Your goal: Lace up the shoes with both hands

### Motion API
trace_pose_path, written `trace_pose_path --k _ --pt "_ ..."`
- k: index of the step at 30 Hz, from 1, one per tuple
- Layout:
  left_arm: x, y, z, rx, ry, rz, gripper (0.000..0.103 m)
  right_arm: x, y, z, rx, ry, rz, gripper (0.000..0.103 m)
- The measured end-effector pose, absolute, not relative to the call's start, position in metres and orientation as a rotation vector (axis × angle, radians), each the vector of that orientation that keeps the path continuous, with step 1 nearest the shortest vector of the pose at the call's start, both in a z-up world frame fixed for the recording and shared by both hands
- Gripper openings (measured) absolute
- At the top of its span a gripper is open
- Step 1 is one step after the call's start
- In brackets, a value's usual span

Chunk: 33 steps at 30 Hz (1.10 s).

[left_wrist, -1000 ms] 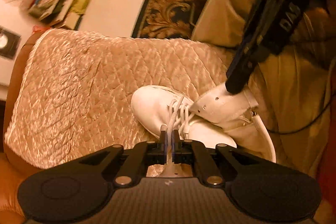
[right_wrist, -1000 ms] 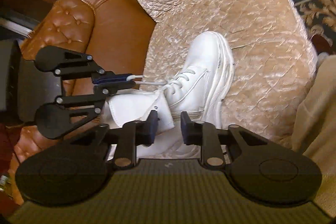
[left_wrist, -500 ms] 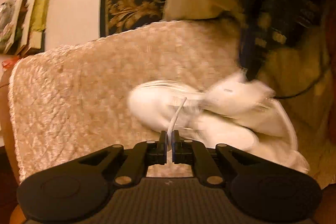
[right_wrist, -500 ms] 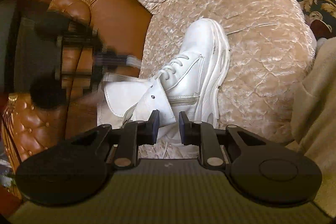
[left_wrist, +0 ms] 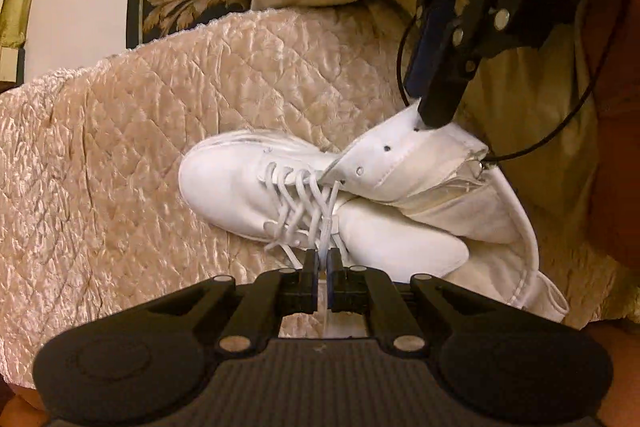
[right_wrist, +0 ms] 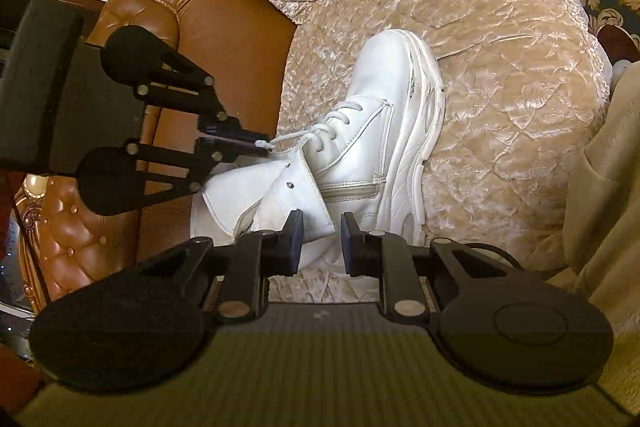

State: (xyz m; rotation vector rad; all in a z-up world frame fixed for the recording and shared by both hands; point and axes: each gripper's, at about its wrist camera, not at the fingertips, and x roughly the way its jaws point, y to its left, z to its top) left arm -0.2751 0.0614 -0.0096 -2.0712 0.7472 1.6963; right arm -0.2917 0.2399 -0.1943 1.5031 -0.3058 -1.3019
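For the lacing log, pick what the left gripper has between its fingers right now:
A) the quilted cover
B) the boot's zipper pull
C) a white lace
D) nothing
C: the left gripper has its fingers closed on a white lace that runs up to the boot.

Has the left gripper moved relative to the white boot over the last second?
Yes. In the right wrist view the left gripper, shut on the lace, has come closer to the white boot eyelets; the taut lace span is shorter.
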Motion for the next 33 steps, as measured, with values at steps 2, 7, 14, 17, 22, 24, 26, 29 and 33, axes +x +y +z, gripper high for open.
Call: trace_pose_path --k 2,7,14,17,22,24,26,29,33 --pt "-0.276 0.061 -0.012 -2.077 0.735 1.687 0.003 -0.291 0.240 -0.194 1.500 -0.307 -1.301 0.024" --pt "-0.284 0.052 -0.015 -2.105 0.640 1.687 0.007 -0.291 0.239 -0.193 1.497 -0.307 -1.307 0.024" --pt "-0.296 0.033 -0.013 -2.174 0.505 1.712 0.007 -0.292 0.241 -0.193 1.494 -0.319 -1.311 0.024" --pt "-0.297 0.038 -0.016 -2.218 0.520 1.668 0.007 -0.292 0.239 -0.193 1.489 -0.314 -1.308 0.024" --pt "-0.309 0.037 -0.021 -2.281 0.440 1.666 0.007 -0.292 0.240 -0.193 1.486 -0.316 -1.307 0.024" --pt "-0.308 0.035 -0.019 -2.269 0.402 1.710 0.007 -0.293 0.241 -0.192 1.483 -0.316 -1.310 0.024" --pt "-0.305 0.033 -0.017 -2.252 0.365 1.764 0.007 -0.293 0.241 -0.193 1.483 -0.319 -1.309 0.024" --pt "-0.295 0.028 -0.012 -2.211 0.294 1.875 0.009 -0.293 0.241 -0.192 1.481 -0.320 -1.309 0.024" --pt "-0.279 0.015 -0.005 -2.138 0.167 2.036 0.011 -0.293 0.240 -0.191 1.465 -0.318 -1.315 0.024"
